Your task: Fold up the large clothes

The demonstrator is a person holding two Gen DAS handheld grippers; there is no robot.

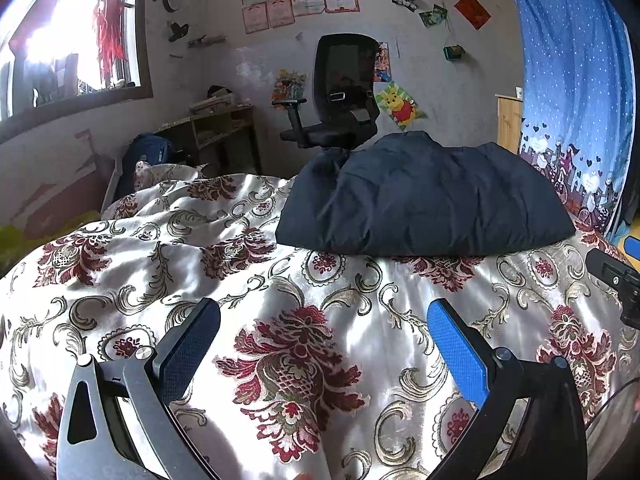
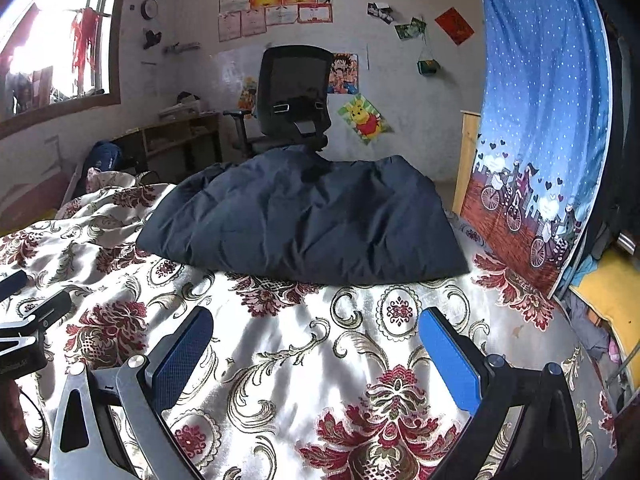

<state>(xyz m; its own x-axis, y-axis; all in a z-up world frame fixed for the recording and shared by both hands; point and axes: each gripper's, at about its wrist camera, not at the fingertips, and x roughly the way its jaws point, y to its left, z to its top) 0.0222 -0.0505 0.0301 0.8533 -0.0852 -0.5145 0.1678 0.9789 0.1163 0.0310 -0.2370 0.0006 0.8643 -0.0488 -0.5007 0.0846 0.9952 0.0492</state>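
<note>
Matt, crinkled dark navy padded jacket (image 1: pixel 420 196), glossy satin floral bedspread (image 1: pixel 280 280), textured blue pads (image 2: pixel 450 356) on hand-held gripper

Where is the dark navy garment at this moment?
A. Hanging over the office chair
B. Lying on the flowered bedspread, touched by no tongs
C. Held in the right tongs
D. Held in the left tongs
B: the navy garment lies on the bedspread, beyond the open left tongs and right tongs.

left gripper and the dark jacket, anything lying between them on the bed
Nothing but bare floral bedspread lies between the open left gripper and the folded navy jacket, as the left wrist view shows. The right gripper has the same clear stretch.
</note>
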